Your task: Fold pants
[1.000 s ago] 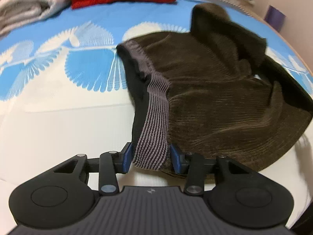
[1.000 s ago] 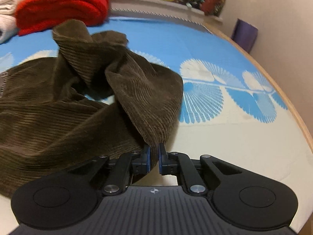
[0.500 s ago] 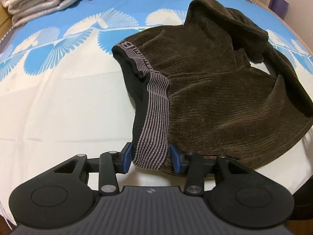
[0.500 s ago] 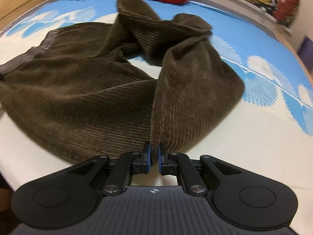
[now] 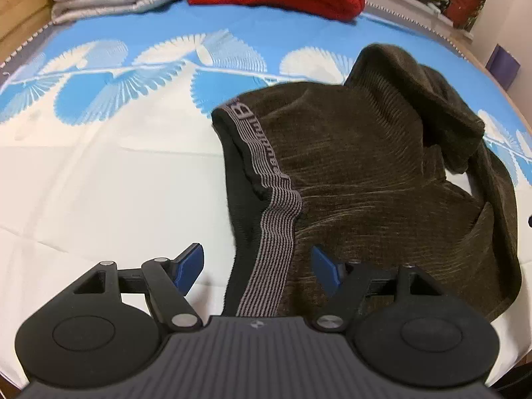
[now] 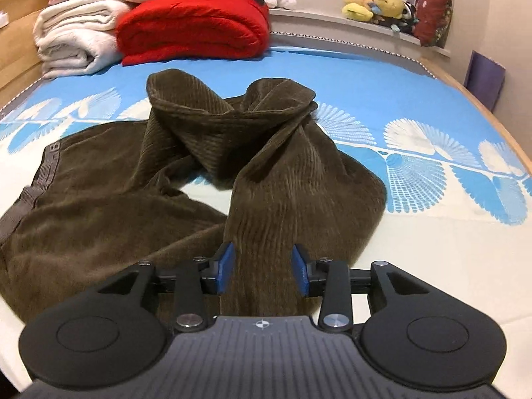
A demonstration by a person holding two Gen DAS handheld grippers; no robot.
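Observation:
Dark brown corduroy pants (image 5: 365, 173) lie crumpled on the bed, with a grey striped waistband (image 5: 269, 246) running toward my left gripper. My left gripper (image 5: 257, 267) is open, its blue pads apart on either side of the waistband, not clamping it. In the right wrist view the pants (image 6: 139, 206) spread left, and one leg (image 6: 292, 179) comes toward my right gripper (image 6: 262, 269). That gripper is open, with the leg fabric lying loose between its blue pads. The legs are twisted and bunched at the far end.
The bed sheet (image 5: 99, 179) is white with a blue fan pattern. A folded red blanket (image 6: 193, 30) and white folded blankets (image 6: 73, 43) lie at the head of the bed. Stuffed toys (image 6: 375, 3) sit on the window ledge. A purple object (image 6: 482, 79) stands by the right wall.
Both grippers have opened: the left let go of the waistband and the right let go of the pant leg. The pants now rest on the bed.

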